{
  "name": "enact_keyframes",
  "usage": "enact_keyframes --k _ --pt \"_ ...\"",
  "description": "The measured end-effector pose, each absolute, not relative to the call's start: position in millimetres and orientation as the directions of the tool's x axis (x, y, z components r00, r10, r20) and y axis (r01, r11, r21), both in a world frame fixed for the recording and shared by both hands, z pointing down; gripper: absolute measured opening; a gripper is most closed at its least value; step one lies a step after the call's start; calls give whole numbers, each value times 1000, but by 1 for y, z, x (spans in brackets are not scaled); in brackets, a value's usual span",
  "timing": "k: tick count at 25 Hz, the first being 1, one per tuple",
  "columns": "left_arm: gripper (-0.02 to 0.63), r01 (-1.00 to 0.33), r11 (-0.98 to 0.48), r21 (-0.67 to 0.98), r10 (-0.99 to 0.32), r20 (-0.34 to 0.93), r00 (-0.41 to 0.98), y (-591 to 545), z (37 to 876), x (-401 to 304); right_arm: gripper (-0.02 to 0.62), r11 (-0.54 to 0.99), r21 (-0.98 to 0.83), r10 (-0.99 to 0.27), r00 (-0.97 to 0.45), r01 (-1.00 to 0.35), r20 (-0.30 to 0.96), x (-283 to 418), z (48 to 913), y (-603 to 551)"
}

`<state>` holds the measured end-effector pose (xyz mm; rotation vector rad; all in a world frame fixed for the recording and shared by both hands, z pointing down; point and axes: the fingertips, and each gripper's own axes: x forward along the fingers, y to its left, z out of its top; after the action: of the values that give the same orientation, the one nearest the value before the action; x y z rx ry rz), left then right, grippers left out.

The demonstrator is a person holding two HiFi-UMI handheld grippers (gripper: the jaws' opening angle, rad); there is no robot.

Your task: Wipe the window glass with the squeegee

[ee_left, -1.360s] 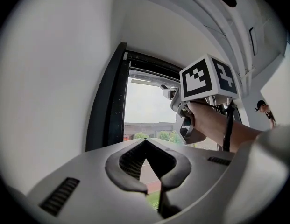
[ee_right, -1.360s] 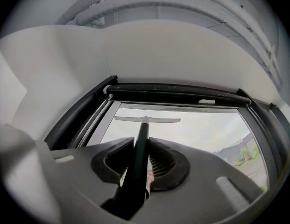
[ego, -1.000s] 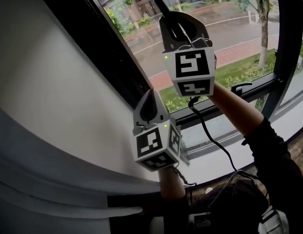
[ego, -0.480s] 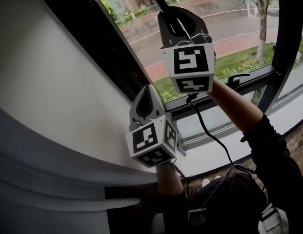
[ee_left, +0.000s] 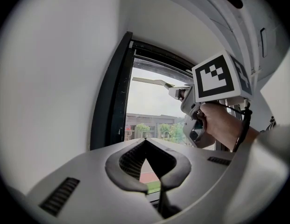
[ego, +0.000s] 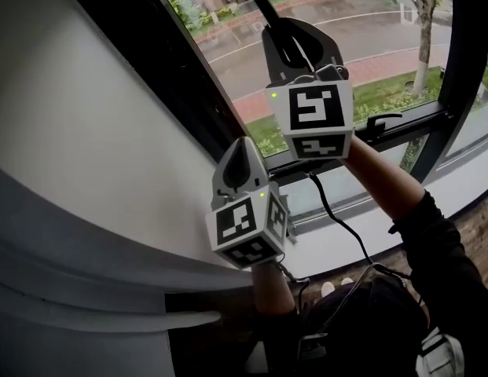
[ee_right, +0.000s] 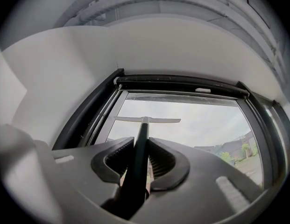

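Pinching squeegee [ee_right: 140, 136] in right tongs [ee_right: 141, 144], blade [ee_right: 161, 120] near top frame [ee_right: 182, 84], left tongs [ee_left: 145, 147] closed

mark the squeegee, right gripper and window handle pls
squeegee [ee_right: 159, 120], right gripper view, on its blade.
right gripper [ee_right: 141, 143], right gripper view, midway between fingertips.
window handle [ego: 383, 121], head view, on its lever.

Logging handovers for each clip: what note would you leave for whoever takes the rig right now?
Right gripper: tongs shut on the squeegee handle, blade high at the left of the window glass.
Left gripper: tongs shut, empty, held below the right one.
Done: cannot tell how much glass is wiped.
Left: probably draw the blade down the pane, then cover the rest.
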<state>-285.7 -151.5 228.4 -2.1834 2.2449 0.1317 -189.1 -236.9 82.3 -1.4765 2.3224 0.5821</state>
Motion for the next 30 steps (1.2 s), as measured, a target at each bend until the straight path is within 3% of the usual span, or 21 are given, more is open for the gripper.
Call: enact_keyframes --k 30 --pt "2 -996 20 82 -998 64 -15 -137 299 -278 95 351 191 -825 -399 -917 -400 -180 168 -214"
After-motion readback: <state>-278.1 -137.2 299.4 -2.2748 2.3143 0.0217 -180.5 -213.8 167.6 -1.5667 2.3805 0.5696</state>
